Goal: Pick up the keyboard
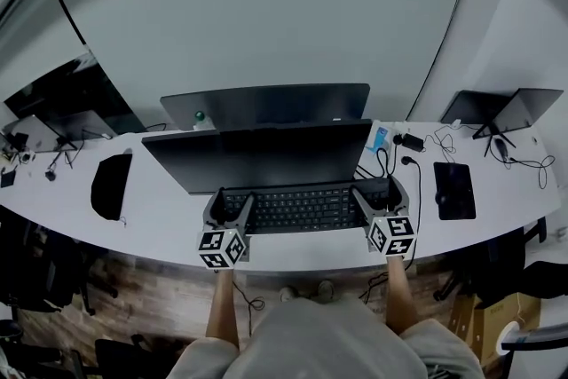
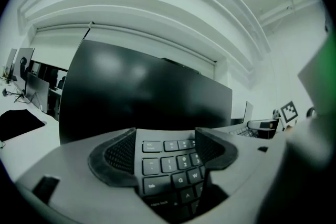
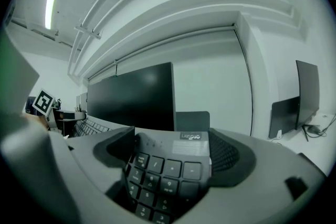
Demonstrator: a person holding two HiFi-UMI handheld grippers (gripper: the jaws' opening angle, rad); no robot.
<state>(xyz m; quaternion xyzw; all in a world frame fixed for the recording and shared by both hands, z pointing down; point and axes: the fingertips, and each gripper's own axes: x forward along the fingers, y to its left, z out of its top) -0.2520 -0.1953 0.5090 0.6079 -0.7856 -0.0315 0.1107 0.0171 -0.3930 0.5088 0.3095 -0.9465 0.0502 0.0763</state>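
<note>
Keyboard (image 1: 306, 209), black, was over the near edge of the white desk (image 1: 160, 209), just in front of the dark monitor (image 1: 257, 155). The left gripper (image 1: 231, 210) had its two jaws closed on the keyboard's left end, and the right gripper (image 1: 377, 195) had its jaws closed on the right end. I could not tell if the keyboard touched the desk.
</note>
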